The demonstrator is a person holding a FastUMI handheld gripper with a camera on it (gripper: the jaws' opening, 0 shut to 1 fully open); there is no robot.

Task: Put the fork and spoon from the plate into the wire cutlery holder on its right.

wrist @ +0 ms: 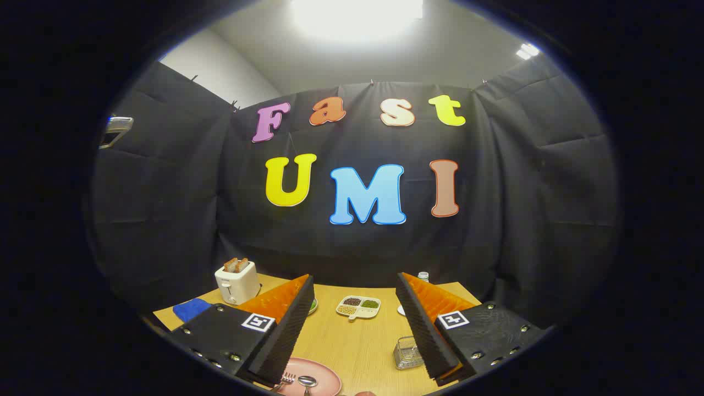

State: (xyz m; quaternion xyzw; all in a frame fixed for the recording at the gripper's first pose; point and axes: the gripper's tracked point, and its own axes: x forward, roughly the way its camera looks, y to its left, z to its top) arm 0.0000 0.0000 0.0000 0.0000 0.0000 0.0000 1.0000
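While the tongs (355, 308) hang wide apart and empty above the table (352, 344), the fork (287, 378) and spoon (307, 381) lie on the pink plate (324, 377) near the left finger, holder (407, 352) to its right, so the pick-up has yet to start and the next move calls for dipping down to one of them.

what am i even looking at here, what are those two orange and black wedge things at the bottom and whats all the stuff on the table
Those wedges are the two fingers of a hand-held gripper, a tool a person carries. The camera rides on it and looks forward along the fingers. They stand wide apart and hold nothing. Below them is a wooden table. Near the fingers lies a pink plate with a fork and spoon on it, and to its right a small wire cutlery holder. Further off sit a toaster with bread in it, a blue cloth and a divided dish of beans.
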